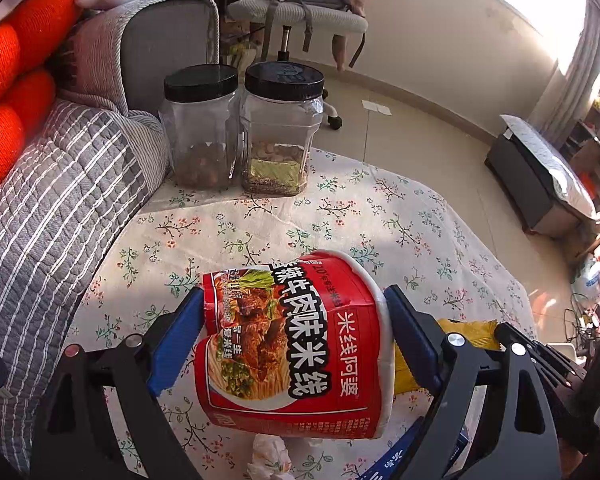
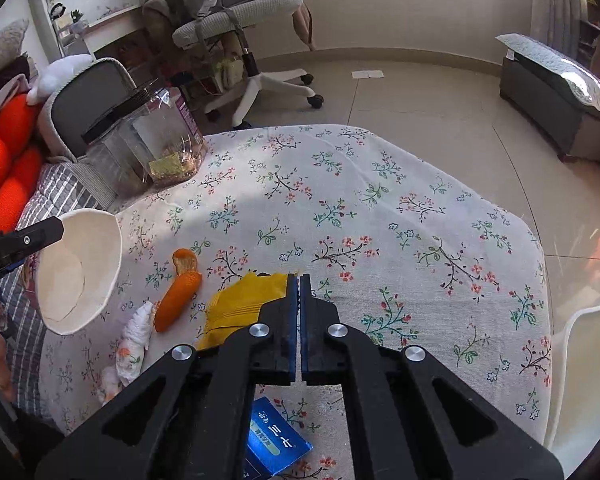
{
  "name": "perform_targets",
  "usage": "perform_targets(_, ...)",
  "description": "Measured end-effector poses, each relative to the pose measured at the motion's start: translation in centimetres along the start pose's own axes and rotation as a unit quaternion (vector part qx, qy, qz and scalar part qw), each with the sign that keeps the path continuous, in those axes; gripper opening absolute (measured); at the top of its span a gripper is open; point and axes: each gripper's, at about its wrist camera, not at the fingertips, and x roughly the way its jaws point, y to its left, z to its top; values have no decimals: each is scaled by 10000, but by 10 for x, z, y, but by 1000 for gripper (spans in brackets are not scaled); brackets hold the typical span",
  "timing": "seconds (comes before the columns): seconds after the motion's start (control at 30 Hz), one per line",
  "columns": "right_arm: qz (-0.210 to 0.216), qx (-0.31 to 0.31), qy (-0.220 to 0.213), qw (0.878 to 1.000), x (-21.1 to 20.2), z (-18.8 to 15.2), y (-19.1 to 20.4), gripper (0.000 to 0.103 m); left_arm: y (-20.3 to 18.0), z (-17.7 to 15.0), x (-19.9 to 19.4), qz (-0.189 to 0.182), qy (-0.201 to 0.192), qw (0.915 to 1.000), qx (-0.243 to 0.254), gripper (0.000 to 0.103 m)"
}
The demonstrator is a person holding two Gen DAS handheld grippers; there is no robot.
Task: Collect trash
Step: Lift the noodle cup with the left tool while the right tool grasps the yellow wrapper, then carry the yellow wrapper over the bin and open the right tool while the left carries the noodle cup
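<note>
My left gripper (image 1: 296, 332) is shut on a red instant noodle cup (image 1: 292, 344), held on its side above the floral tablecloth (image 1: 380, 208). The cup's open white mouth (image 2: 76, 272) shows at the left of the right wrist view. My right gripper (image 2: 299, 280) is shut and empty, its tips over a yellow wrapper (image 2: 240, 304). Orange peel (image 2: 178, 300), a crumpled tissue (image 2: 134, 340) and a blue packet (image 2: 274, 440) lie on the cloth near it. The tissue (image 1: 268, 456) and the yellow wrapper (image 1: 468, 332) also show in the left wrist view.
Two clear jars with black lids (image 1: 240, 132) stand at the table's far left edge. A grey striped sofa with orange cushions (image 1: 16, 92) is on the left. A swivel chair (image 2: 252, 32) and a low bench (image 2: 560, 92) stand on the tiled floor beyond.
</note>
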Motion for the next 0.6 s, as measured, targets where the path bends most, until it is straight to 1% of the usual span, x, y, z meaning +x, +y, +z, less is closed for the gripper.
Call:
perform_targets(0.2,-100,-121,-369,9992,-21,10,2,0,-5,-1,-2,-36,-71,10000,47,86)
perform_targets(0.37,-213,-266,-659,9972,-41,14,5,0,-11,-3,-7,-47,-229,9997,80,86)
perform_targets(0.6,-282,-350,-890,9950,-60,17,7,0,-25,-10,-19,-64,-417,9990,163,86)
